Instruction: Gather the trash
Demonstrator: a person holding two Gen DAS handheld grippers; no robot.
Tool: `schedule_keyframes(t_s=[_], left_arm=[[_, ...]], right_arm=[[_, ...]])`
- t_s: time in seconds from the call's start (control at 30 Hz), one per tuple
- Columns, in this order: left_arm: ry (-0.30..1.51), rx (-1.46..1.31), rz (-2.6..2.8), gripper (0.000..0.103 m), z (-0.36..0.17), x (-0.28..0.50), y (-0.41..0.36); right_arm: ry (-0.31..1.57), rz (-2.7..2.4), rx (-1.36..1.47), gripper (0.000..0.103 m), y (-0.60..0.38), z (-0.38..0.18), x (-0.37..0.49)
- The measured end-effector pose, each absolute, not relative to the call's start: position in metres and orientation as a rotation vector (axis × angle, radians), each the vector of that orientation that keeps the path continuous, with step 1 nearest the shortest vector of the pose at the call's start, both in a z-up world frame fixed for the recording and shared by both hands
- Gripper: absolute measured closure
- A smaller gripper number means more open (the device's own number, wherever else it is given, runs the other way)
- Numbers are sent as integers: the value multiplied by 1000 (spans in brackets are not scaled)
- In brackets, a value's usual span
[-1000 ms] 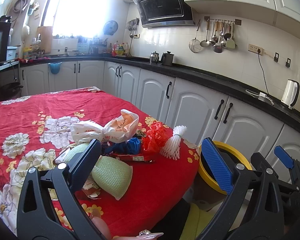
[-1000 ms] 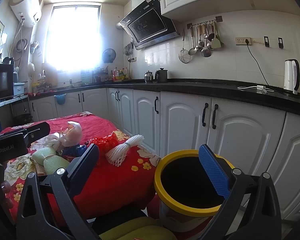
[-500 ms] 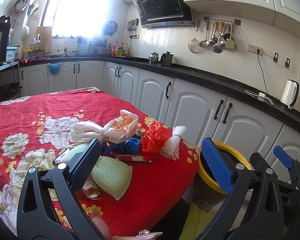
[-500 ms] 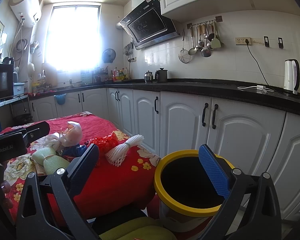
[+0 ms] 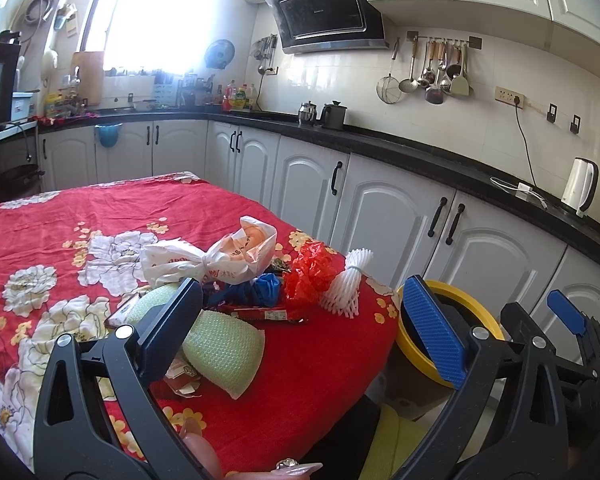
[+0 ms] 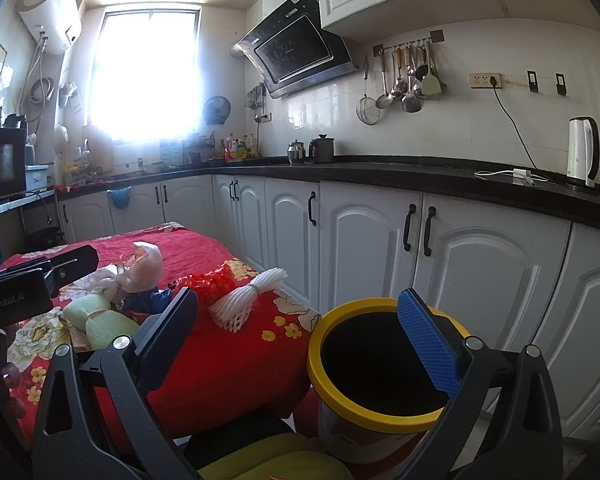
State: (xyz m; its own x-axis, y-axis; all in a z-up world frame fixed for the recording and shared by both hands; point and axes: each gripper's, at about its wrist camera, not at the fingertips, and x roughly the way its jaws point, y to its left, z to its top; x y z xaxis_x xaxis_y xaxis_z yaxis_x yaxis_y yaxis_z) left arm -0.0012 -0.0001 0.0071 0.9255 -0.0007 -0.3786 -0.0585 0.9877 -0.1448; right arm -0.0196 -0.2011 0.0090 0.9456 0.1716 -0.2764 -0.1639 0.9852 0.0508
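**Loose, light trash near the edge, nothing gripped yet**

The trash lies heaped near the corner of the red-clothed surface (image 5: 80,208) closest to the bin (image 6: 380,408): a tied white bag (image 5: 216,256), a red bag (image 5: 310,270), a blue bag (image 5: 260,286), white foam net (image 5: 346,284), green foam wraps (image 5: 224,346) and flat wrappers (image 5: 266,314) under them. The bin stands on the floor just beside that corner, its yellow rim lower than the surface.

Risks, as I judge them:
- The pieces overlap. Pulling one bag could drag its neighbours, and the foam net lies nearest the edge, so it could go to the floor rather than into the bin.
- Thin film and foam crush easily; a shallow pinch may slip off, or catch the cloth along with the trash and tug the whole pile.
- The flat wrappers offer little to grip and may need an edge lifted first.
- The bin mouth is wide, but a light bag let go from high up could drift and miss.

The left gripper (image 5: 300,316) hovers low over the near side of the pile, jaws wide apart and empty, one finger over the green wraps. The right gripper (image 6: 296,332) is held lower and to the side, jaws also spread and empty, aimed between the surface's corner and the bin's mouth. A fingertip shows at the bottom of the left view.
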Motion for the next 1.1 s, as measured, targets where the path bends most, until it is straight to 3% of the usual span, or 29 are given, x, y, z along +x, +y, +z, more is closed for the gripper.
schedule_keyframes(t_s=[0.53, 1.1], left_arm=[[390, -194, 115, 11, 5, 6, 34], [442, -187, 180, 11, 10, 44, 85]], right_arm=[[359, 289, -15, 6, -176, 8, 0], [407, 333, -10, 6, -149, 30, 79]])
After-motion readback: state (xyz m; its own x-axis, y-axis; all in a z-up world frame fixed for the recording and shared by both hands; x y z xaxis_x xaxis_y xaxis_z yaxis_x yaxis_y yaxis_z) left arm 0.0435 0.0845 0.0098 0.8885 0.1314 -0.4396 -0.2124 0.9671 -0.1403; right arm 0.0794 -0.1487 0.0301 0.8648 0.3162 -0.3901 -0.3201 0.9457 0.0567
